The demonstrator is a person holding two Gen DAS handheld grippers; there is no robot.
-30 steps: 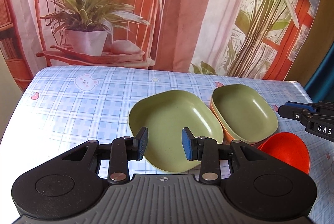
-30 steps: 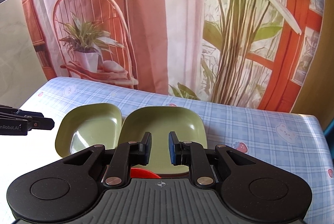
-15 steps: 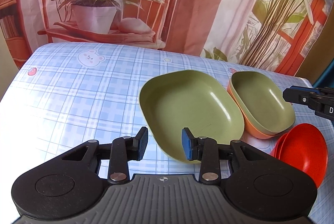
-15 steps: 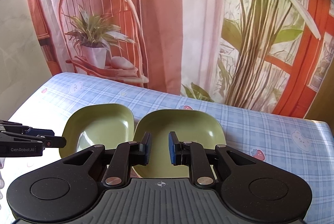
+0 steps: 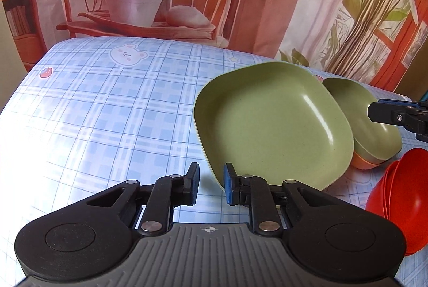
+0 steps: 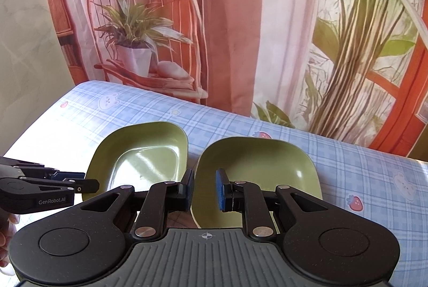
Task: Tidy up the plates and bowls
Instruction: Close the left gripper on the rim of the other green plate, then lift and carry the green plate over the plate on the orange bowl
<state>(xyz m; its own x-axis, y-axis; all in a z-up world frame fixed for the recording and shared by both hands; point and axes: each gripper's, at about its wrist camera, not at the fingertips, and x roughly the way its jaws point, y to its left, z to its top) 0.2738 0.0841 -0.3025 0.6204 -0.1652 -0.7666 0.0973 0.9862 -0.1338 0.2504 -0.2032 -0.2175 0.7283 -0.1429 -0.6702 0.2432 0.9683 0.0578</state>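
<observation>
A large green plate (image 5: 272, 124) (image 6: 139, 153) lies on the checked tablecloth. To its right a smaller green bowl (image 5: 366, 121) (image 6: 254, 169) sits nested in an orange bowl (image 5: 363, 162). Stacked red bowls (image 5: 396, 201) stand at the near right. My left gripper (image 5: 211, 186) (image 6: 89, 184) is low at the plate's near left corner, jaws closing, with the rim just inside the right pad and tablecloth showing in the rest of the gap. My right gripper (image 6: 205, 189) (image 5: 374, 110) hovers over the green bowl's near left rim, pads a narrow gap apart, gripping nothing.
The table (image 5: 107, 113) runs wide to the left of the dishes, its far edge against a printed backdrop (image 6: 227, 33) of a chair and plants. A person's hand (image 6: 5, 233) shows at the lower left of the right wrist view.
My left gripper has sunk toward the plate's near left corner and its jaws have narrowed to about half. The right gripper has drifted left over the green bowl, its gap unchanged.
</observation>
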